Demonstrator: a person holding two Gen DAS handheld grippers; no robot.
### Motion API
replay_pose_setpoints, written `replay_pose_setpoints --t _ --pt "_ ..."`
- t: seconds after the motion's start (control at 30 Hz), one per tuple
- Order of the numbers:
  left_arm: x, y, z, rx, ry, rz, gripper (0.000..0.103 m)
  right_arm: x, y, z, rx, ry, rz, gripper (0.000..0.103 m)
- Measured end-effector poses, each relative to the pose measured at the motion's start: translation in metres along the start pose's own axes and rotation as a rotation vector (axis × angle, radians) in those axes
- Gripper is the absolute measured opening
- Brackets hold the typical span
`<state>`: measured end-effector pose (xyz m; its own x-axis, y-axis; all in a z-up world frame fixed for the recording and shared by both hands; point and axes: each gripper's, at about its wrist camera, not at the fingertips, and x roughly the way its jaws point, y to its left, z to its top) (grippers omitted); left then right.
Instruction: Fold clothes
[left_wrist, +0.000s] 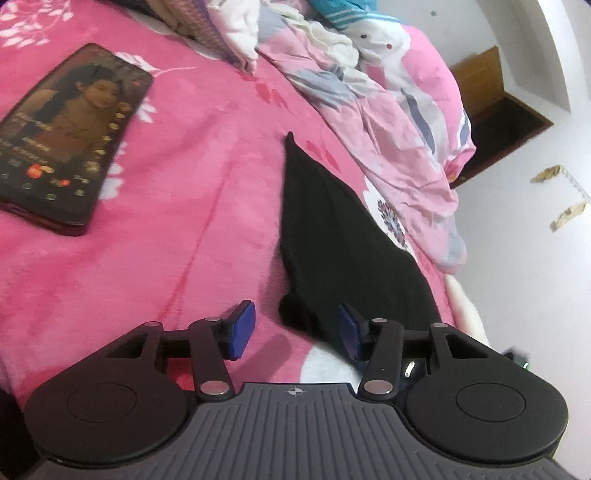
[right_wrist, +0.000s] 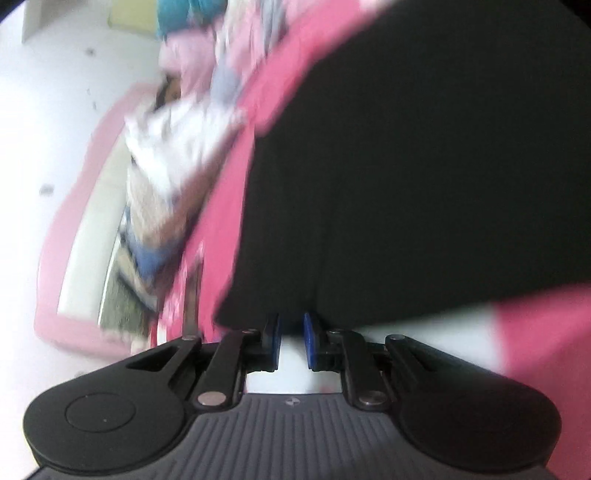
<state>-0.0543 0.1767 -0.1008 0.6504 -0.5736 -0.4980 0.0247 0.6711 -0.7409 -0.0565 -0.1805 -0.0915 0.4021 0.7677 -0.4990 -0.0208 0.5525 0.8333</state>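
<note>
Tilted down over the pink bedspread (left_wrist: 177, 206), the left gripper (left_wrist: 295, 328) stands released, while the right gripper (right_wrist: 291, 339) pinches the black garment (right_wrist: 424, 184).

Both wrist views look closely down at the black garment (left_wrist: 332, 236)

A home bedroom is showing here: a bed (left_wrist: 192, 221) is wearing a fuzzy bright-pink floral blanket, a rumpled pink, white and grey flowered quilt (left_wrist: 399, 122) is lying heaped along its far side, a dark smartphone with a lit screen (left_wrist: 70, 140) is resting on the blanket, and plain white walls (left_wrist: 535, 258) are standing beyond
</note>
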Motion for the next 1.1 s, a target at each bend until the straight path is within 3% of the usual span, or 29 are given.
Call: replay_pose_setpoints --t 0.1,0.27,0.43,0.57,0.67,0.73,0.8,0.93,1.1 --pt "-0.004 0.007 0.003 -0.018 -0.013 -0.012 0.049 0.004 0.03 -0.015 -0.185 0.051 -0.043 0.015" --pt "-0.009 0.003 0.001 0.051 -0.027 0.003 0.049 0.006 0.096 -0.034 -0.713 -0.062 -0.255 0.021" --pt "-0.011 -0.015 -0.01 0.27 -0.041 0.068 0.049 0.048 0.124 -0.07 -1.209 -0.073 -0.45 0.024" --pt "-0.004 -0.03 -0.019 0.464 -0.033 0.126 0.049 0.077 0.123 -0.095 -1.46 -0.03 -0.544 0.024" --pt "0.005 -0.041 -0.029 0.636 -0.015 0.191 0.049 0.089 0.123 -0.098 -1.525 -0.02 -0.573 0.021" --pt "0.012 -0.046 -0.035 0.721 -0.013 0.237 0.048 0.091 0.124 -0.096 -1.52 -0.019 -0.575 0.011" --pt "0.018 -0.049 -0.039 0.768 -0.024 0.262 0.048 0.091 0.124 -0.091 -1.499 -0.022 -0.575 0.004" --pt "0.028 -0.055 -0.043 0.843 -0.057 0.31 0.048 0.084 0.125 -0.087 -1.454 -0.041 -0.556 0.002" --pt "0.03 -0.056 -0.04 0.848 -0.162 0.379 0.044 0.078 0.126 -0.082 -1.414 -0.068 -0.535 0.001"
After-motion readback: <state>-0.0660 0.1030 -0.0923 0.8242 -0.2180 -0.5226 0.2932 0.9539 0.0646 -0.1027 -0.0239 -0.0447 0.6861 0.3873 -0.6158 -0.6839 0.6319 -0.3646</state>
